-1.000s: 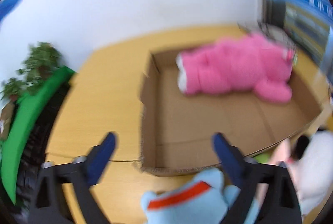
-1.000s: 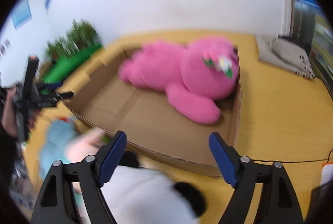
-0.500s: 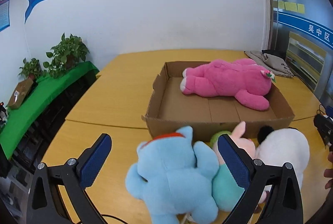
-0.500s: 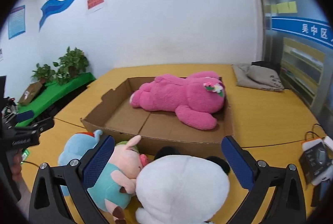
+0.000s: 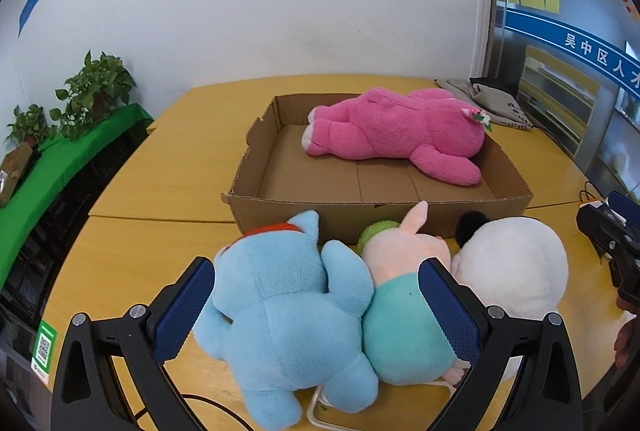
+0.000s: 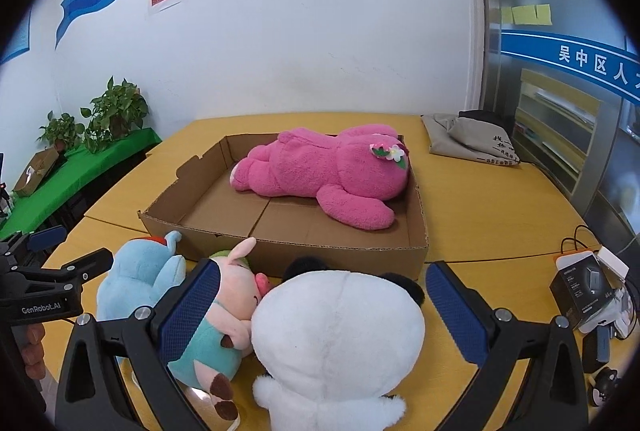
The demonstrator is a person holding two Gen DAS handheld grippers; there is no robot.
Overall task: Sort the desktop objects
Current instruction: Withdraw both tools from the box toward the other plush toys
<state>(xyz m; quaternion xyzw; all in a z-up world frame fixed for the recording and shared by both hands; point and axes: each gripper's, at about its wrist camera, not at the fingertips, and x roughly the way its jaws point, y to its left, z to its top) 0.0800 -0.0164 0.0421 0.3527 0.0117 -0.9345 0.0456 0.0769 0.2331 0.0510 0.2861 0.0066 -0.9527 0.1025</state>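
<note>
Left gripper (image 5: 316, 305) low in the left wrist frame, jaws spread wide, nothing clamped — the blue plush (image 5: 280, 311) sits right between them at bottom centre, lying on the yellow bench (image 5: 132, 191). Pressed against its right side is the pink pig plush in a teal top (image 5: 400, 295), and the right-hand pad overlaps that pig in the picture; whether it touches, I cannot tell.

Over to the right wrist frame: right gripper (image 6: 322, 305) also with jaws wide apart, gripping nothing, straddling the white panda plush (image 6: 340, 335) at bottom centre. The pig (image 6: 224, 303) is just left of it, partly behind the left pad, and the blue plush (image 6: 140, 275) further left again. The left gripper shows there too, at the left edge.

Three toys in a row, then, all touching, just in front of the near wall of the cardboard box (image 5: 380, 209) (image 6: 280, 251) in mid frame. Inside it, along the far side, the big pink plush (image 5: 396, 137) (image 6: 328, 171) lies stretched out.

Upper right of the bench, a grey cloth bag (image 6: 468, 139). Right edge, a small black box with cables (image 6: 580, 287). Far left, potted plants (image 6: 112, 115) on a green-covered shelf.
</note>
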